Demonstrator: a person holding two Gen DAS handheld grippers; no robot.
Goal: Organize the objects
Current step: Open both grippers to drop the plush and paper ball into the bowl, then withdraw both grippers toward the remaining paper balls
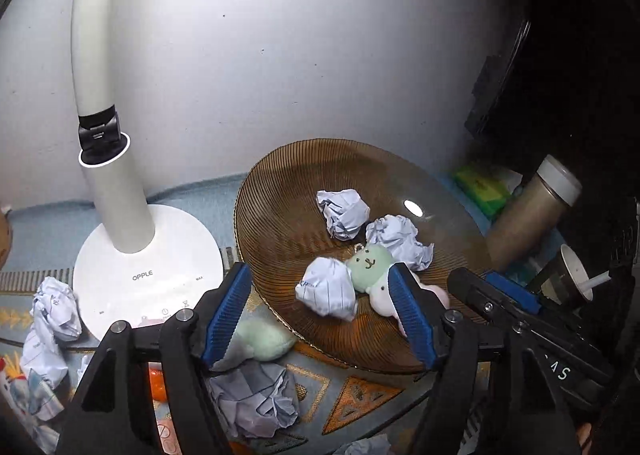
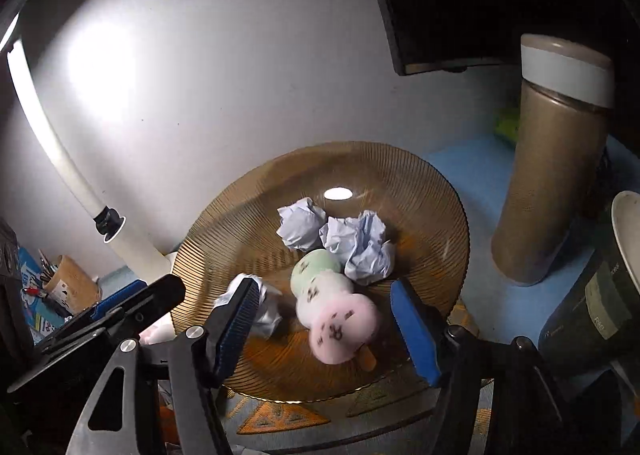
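Left wrist view: my left gripper [image 1: 320,311] and right gripper [image 2: 324,331] both gape empty over the amber plate [image 1: 280,223] near rim, plush toy [image 2: 328,303] and paper balls [image 1: 344,213] inside, lamp base [image 1: 148,275] crowding its left edge.

The plate [image 2: 432,215] looks like amber glass, glossy and finely ribbed, and holds crumpled matt paper balls [image 2: 360,243] beside a soft, fuzzy plush toy [image 2: 332,303]. The desk lamp [image 1: 148,279] is smooth white plastic with a slight sheen. The flask [image 2: 548,191] has a matt, grainy bronze body, and the fingers [image 1: 412,319] carry ridged blue rubbery pads.
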